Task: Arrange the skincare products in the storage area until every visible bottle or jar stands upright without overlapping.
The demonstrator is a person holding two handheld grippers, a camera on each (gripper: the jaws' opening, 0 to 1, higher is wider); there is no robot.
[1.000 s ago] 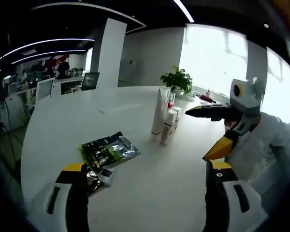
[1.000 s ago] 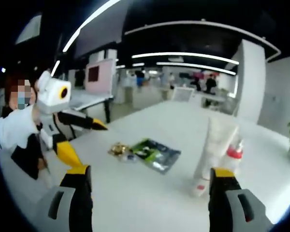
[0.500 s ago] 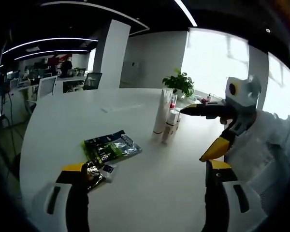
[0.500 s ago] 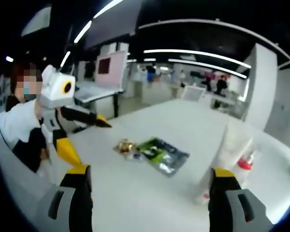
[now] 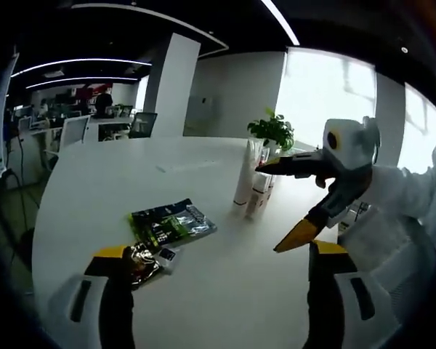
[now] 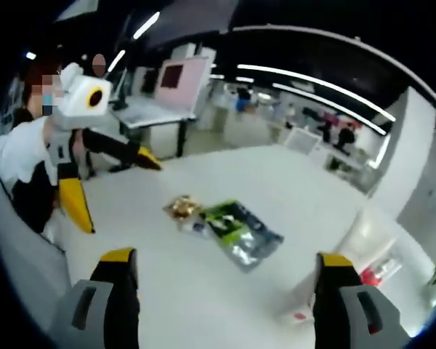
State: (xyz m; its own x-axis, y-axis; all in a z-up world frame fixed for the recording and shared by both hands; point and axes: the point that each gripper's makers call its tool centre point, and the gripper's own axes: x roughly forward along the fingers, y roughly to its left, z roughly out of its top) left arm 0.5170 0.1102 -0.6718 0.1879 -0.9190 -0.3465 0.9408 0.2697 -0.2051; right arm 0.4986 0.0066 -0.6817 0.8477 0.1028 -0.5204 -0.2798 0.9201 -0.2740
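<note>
A tall white tube [image 5: 243, 178] stands upright on the white table [image 5: 94, 182], with smaller white bottles [image 5: 257, 195] close beside it. In the right gripper view the same tube [image 6: 351, 246] is blurred at the right edge, and a red-capped bottle [image 6: 373, 276] stands behind it. My left gripper [image 5: 218, 251] is open and holds nothing, low over the near table. My right gripper [image 5: 272, 207] comes in from the right, open, its upper jaw tip just in front of the bottles. My right gripper [image 6: 225, 256] shows its own jaws wide apart. The left gripper [image 6: 120, 195] hangs open at the left.
A green sachet [image 5: 172, 222] and a gold foil packet [image 5: 141, 259] lie flat by my left jaw, the sachet [image 6: 240, 229] and packet [image 6: 180, 207] mid-table. A potted plant [image 5: 272, 129] stands behind the bottles. A person [image 6: 22, 167] sits at the table's edge. Office desks lie beyond.
The right gripper has shifted left, closer to the upright tube and bottles. The right gripper view has swung, so the products now sit at its right edge. Nothing was grasped.
</note>
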